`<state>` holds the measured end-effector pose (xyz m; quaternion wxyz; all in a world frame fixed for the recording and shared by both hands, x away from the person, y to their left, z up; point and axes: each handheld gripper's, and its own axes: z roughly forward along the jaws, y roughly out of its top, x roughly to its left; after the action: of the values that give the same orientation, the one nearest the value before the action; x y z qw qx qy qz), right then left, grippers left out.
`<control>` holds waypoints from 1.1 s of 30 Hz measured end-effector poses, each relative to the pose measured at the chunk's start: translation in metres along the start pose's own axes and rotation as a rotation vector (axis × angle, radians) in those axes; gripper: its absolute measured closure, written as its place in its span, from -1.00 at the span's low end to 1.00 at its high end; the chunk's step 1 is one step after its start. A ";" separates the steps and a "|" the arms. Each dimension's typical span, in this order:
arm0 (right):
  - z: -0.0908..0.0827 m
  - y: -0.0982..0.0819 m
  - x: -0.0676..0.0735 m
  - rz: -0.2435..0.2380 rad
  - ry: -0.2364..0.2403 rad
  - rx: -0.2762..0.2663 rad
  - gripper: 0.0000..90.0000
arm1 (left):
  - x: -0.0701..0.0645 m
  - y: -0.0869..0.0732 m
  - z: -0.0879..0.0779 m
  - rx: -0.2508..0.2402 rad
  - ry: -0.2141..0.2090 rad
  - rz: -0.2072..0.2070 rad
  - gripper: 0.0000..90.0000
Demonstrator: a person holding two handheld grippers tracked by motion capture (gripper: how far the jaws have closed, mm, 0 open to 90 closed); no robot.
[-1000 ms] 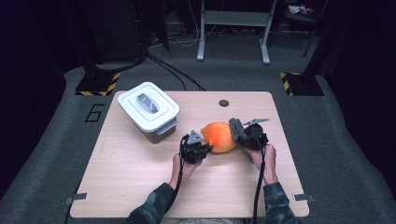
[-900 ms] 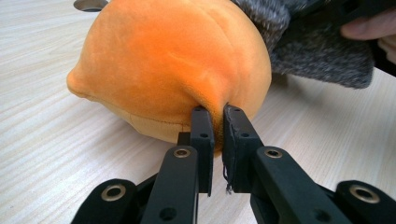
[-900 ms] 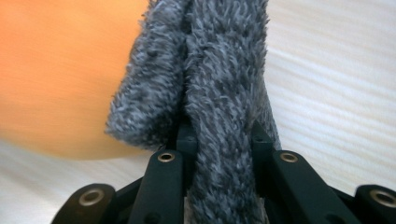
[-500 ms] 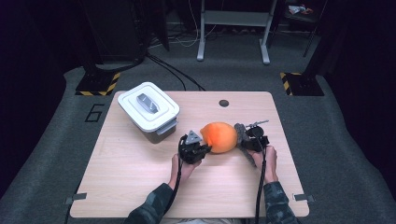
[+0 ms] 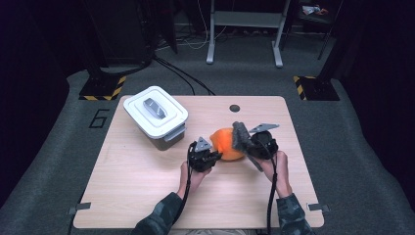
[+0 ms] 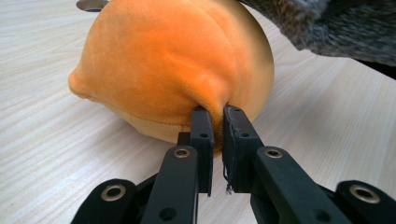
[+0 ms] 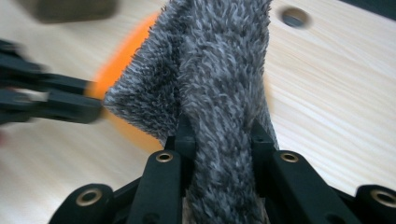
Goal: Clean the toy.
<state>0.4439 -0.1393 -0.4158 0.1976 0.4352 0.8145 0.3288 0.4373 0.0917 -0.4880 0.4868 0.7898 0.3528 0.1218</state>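
Note:
An orange plush toy (image 5: 226, 143) lies on the wooden table (image 5: 147, 186) between my two grippers. My left gripper (image 5: 214, 155) is at its near left side, shut on a fold of the orange fabric (image 6: 173, 60), with the jaws (image 6: 218, 112) pinching it low on the toy. My right gripper (image 5: 246, 143) is shut on a grey fuzzy cloth (image 5: 240, 133), which stands up between its jaws (image 7: 219, 135) against the toy's right side. The grey cloth (image 7: 219, 84) hides much of the orange toy (image 7: 122, 65) in the right gripper view. It also hangs over the toy's top right in the left gripper view (image 6: 336, 23).
A white lidded bin (image 5: 155, 115) with a grey handle stands at the table's back left. A round cable hole (image 5: 234, 107) sits near the far edge. Each gripper trails a black cable toward the person's sleeves at the near edge.
My right gripper has lifted a little with the grey cloth, which now stands higher beside the orange toy. The left gripper has kept still on the toy.

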 end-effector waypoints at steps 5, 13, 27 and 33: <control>0.019 0.008 0.023 -0.090 -0.019 0.048 0.62 | 0.001 0.001 -0.001 0.013 0.009 0.012 0.84; 0.024 -0.011 -0.014 0.039 -0.059 0.071 0.61 | 0.000 -0.001 0.000 0.011 0.012 0.027 0.84; 0.039 -0.041 -0.054 0.138 -0.126 0.144 0.62 | 0.002 -0.003 0.001 -0.003 0.000 0.005 0.84; 0.005 -0.018 -0.035 0.088 -0.093 0.014 0.62 | 0.003 -0.004 0.001 -0.002 -0.002 0.006 0.84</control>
<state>0.4555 -0.1738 -0.4306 0.2173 0.4867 0.7870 0.3108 0.4382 0.0944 -0.4922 0.4875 0.7905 0.3499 0.1228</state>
